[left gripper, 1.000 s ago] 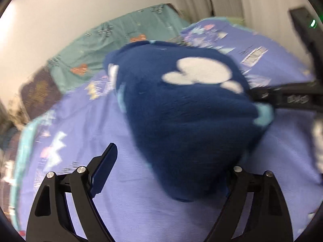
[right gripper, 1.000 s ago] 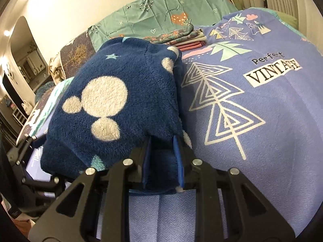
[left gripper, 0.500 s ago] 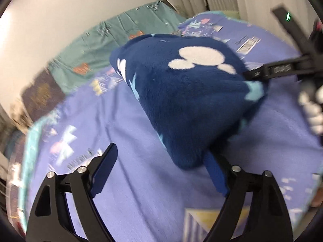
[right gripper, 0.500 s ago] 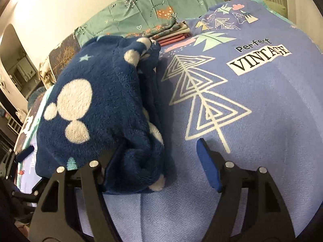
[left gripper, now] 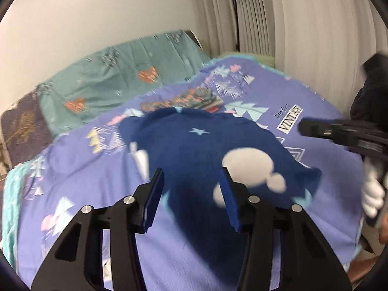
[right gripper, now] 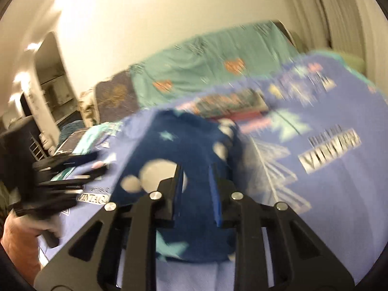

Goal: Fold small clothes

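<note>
A navy fleece garment (left gripper: 206, 145) w/ pale round blobs and small teal stars lies spread on a lilac printed bedspread (left gripper: 72, 174), roughly mid-bed, just in front of a small stack of folded patterned clothes (left gripper: 194, 97) nearer the teal pillows (left gripper: 109, 72). The left gripper (left gripper: 191, 189) hangs over the near edge of the garment; its blue-padded jaws have just been closing and now stand partway apart, w/ fleece seen through the gap, but blur hides whether the pads press on it, so a grip can't be told. In the right wrist view the right gripper (right gripper: 196, 189) has jaws that have just been closing to a narrow gap over the garment's near end; navy cloth shows in the slot, yet whether it is pinched or merely lies behind can't be told either. Each gripper also shows at the other view's edge: the right one at far right in the left wrist view, a white-gloved hand (left gripper: 373, 194) beneath it. Pale vertical blinds (left gripper: 291, 24) and a plain wall back the bed. Both views are motion-smeared.
</note>
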The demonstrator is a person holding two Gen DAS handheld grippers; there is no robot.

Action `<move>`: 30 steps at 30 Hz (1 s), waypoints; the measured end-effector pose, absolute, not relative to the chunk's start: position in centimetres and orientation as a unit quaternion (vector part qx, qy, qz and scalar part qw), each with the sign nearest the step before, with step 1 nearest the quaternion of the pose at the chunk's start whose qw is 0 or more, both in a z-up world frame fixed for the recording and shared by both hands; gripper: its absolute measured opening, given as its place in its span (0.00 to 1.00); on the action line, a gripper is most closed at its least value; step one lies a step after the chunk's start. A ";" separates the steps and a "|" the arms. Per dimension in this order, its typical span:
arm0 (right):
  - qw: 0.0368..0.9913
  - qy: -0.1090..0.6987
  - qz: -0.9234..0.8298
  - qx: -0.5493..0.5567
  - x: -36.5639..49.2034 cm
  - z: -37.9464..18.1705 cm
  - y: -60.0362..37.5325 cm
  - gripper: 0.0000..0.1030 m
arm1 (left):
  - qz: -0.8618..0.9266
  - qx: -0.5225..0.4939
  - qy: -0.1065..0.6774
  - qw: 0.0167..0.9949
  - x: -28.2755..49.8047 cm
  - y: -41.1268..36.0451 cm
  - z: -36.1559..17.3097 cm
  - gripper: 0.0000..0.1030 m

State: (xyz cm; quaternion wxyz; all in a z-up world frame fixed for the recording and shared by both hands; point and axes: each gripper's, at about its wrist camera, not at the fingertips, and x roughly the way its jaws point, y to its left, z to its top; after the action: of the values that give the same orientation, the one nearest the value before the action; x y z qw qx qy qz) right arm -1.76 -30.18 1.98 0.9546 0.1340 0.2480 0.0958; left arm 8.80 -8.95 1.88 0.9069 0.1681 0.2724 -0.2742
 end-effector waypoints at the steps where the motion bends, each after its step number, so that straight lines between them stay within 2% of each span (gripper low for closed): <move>1: 0.955 0.248 0.102 0.126 -1.4 2.0 -29.8 0.22 | -0.277 0.174 0.285 0.901 9.8 -9.8 1.1 0.47; 2: 0.951 0.264 0.104 0.119 -0.5 1.3 -29.3 0.22 | -0.284 0.182 0.313 0.888 11.4 -11.1 -0.8 0.48; 5: 0.915 0.372 0.084 0.134 3.2 -4.5 -29.3 0.22 | -0.292 0.178 0.304 0.889 12.5 -11.9 -3.4 0.51; 7: 0.918 0.355 0.102 0.146 3.2 -6.1 -30.3 0.22 | -0.290 0.175 0.302 0.891 12.4 -12.2 -3.6 0.51; 10: 0.896 0.378 0.124 0.197 3.5 -5.8 -31.7 0.22 | -0.296 0.188 0.303 0.886 12.2 -12.2 -3.4 0.52; 15: 0.898 0.382 0.136 0.173 3.5 -5.4 -31.3 0.22 | -0.326 0.172 0.311 0.876 12.5 -11.0 -1.3 0.54; 18: 0.900 0.380 0.133 0.169 3.2 -5.4 -31.3 0.23 | -0.316 0.161 0.284 0.891 13.0 -10.6 0.9 0.54; 23: 0.903 0.380 0.127 0.155 3.4 -5.6 -30.9 0.23 | -0.285 0.103 0.268 0.914 18.2 -9.7 3.5 0.54; 25: 0.904 0.379 0.125 0.155 3.4 -5.6 -30.9 0.23 | -0.255 0.131 0.289 0.914 20.7 -10.4 1.8 0.54; 27: 0.905 0.377 0.125 0.155 3.4 -5.6 -30.9 0.24 | -0.229 0.178 0.346 0.892 23.8 -11.2 -3.4 0.56; 29: 0.908 0.373 0.120 0.145 3.7 -5.7 -30.6 0.24 | -0.234 0.125 0.343 0.901 24.4 -10.2 -5.2 0.55; 30: 0.909 0.374 0.116 0.140 3.8 -5.6 -30.5 0.24 | -0.228 0.131 0.339 0.903 24.1 -10.4 -5.0 0.55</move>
State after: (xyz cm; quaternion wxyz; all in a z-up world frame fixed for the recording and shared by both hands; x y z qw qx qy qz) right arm 3.76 -30.46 -5.57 0.9095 0.1400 0.3738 0.1162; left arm 24.11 -10.41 -5.05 0.9033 0.1310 0.3390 -0.2280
